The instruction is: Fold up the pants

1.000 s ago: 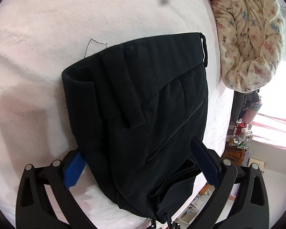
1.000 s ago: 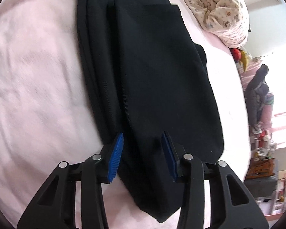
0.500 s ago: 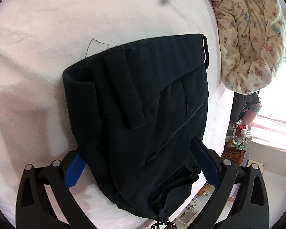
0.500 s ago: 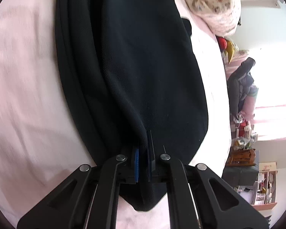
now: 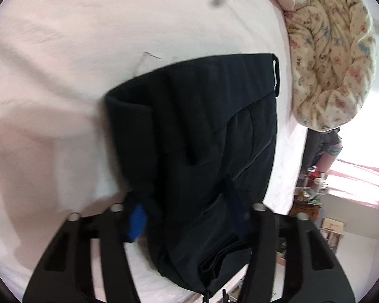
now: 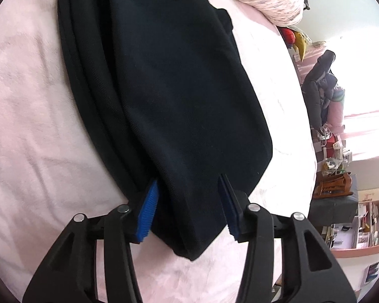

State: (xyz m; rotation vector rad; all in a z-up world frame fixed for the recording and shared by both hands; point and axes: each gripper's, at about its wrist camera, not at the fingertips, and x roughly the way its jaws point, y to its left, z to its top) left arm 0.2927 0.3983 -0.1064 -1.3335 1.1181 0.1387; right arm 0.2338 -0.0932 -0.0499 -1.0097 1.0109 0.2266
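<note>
Currently, the black pants [image 5: 194, 156] are seen folded into a compact bundle that lies on the pink bedspread [image 5: 88, 38], with one end near the edge of the bed. From the left wrist view, the left gripper [image 5: 189, 217] is placed over the near end of the bundle; its jaws are spread apart, with cloth between them, and one blue pad [image 5: 137, 221] is seen at the left side of the fabric. The picture is blurred, so contact between pads and cloth cannot be told for certain. From the right wrist view, the pants [image 6: 164, 88] are shown stretching away from the camera in stacked layers. The right gripper [image 6: 187, 202] is held with its jaws apart, astride a narrow lower corner of the fabric, and a blue pad [image 6: 147, 212] is seen on each side of the cloth. A rolled floral blanket [image 5: 333, 58] is seen beside the pants, at the far side of the bed.
</note>
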